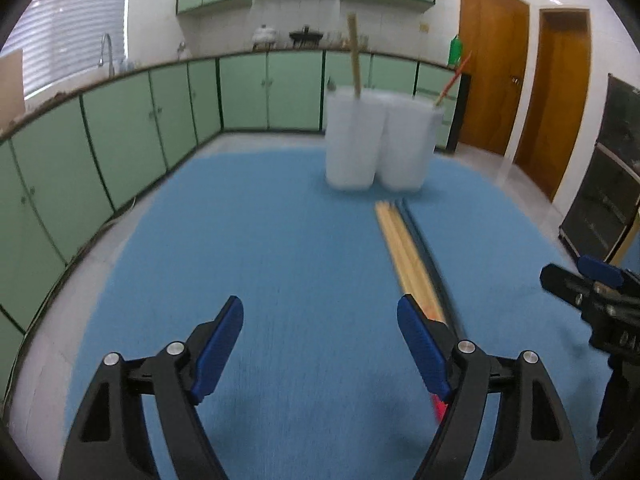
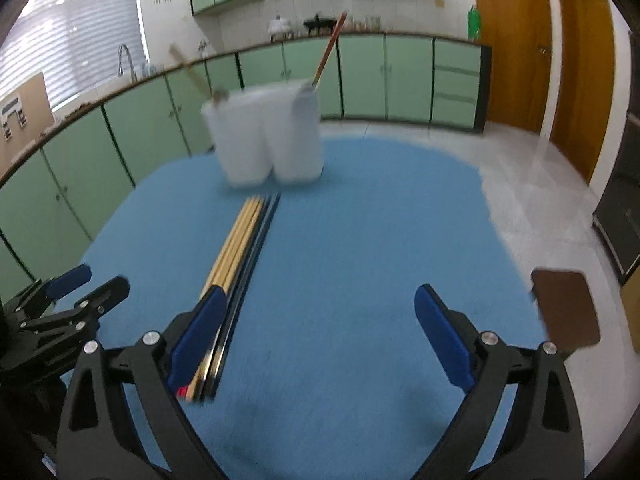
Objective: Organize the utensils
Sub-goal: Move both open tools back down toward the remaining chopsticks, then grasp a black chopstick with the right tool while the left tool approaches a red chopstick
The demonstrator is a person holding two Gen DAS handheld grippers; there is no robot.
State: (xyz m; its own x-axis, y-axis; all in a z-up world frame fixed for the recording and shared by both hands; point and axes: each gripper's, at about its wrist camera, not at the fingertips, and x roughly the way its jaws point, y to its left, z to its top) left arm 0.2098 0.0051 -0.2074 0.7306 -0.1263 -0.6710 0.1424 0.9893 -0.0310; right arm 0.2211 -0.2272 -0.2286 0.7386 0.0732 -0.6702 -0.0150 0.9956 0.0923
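Both grippers hang over a blue table cover [image 1: 260, 240] with their blue-padded jaws spread wide and nothing between them. From its own camera, the left gripper [image 1: 320, 348] sits just left of a bundle of chopsticks [image 1: 408, 256], its right pad overlapping the near end of the bundle in the view; whether it touches them cannot be told. The right gripper [image 2: 320, 336] sits just right of the same bundle, its left pad overlapping the sticks in the same way. Each gripper also shows at the edge of the other's view.

The chopsticks lie side by side, pointing toward two white cups [image 2: 264, 140] that stand touching each other at the far side of the cover. Motion blur makes an exact count uncertain: about four pale wooden sticks [image 2: 236, 240] and roughly three dark ones [image 2: 260, 240] beside them, with a red tip at the near end. One wooden stick [image 1: 354, 56] stands tilted in the left cup, and one red-orange stick [image 2: 330, 46] leans out of the right cup. One brown board [image 2: 568, 308] shows at the right edge of the right camera's view.
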